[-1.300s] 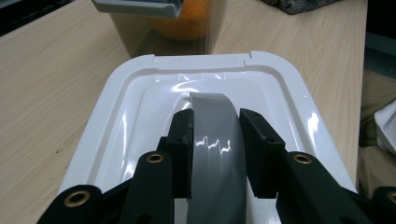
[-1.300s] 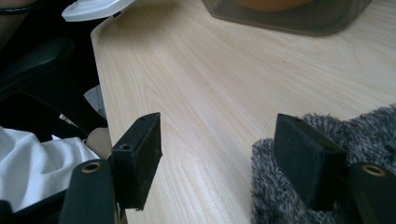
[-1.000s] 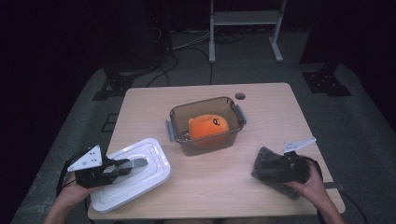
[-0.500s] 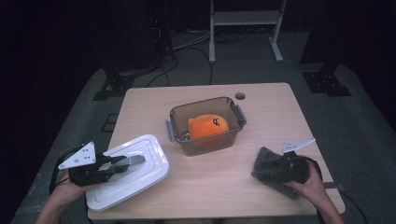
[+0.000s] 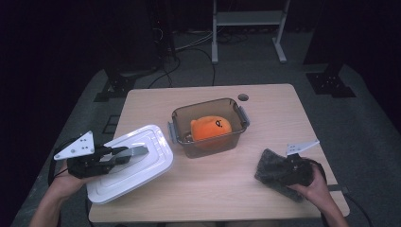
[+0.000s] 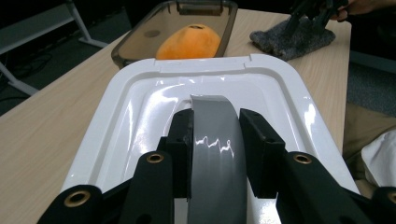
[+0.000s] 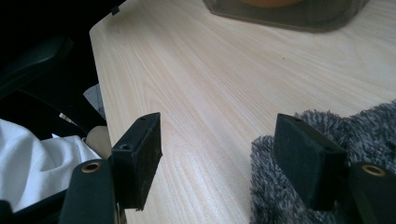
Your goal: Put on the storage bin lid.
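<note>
Jaws of the left gripper (image 6: 212, 140) are pinched on the grey handle (image 6: 212, 154) that arches over the middle of the white lid (image 5: 128, 161), one black pad against each side of it. Compared with a second ago, the lid has come up: its near-left end now hangs past the worktop's (image 5: 279, 109) left edge and the whole lid sits tilted, lifted at the gripper's end, where before it lay flatter on the wood. The left hand (image 5: 66, 182) has drawn up and a little toward the person with it. I read this as the lift stage of putting the lid on: the grip has held, and what remains is the carry over to the box.

That box, a smoky clear container (image 5: 209, 126), stands open just to the right of the lid near the middle of the worktop, with an orange plush toy (image 5: 210, 128) inside it; from the left gripper view its rim lies straight ahead beyond the lid's far edge.

Farther out, at the near-right corner, the right gripper (image 7: 217, 163) has stayed put. Its jaws stand spread, one pad over bare wood and the other resting against a grey fuzzy cloth (image 5: 274, 170) that lies flat there, not gripped.
</note>
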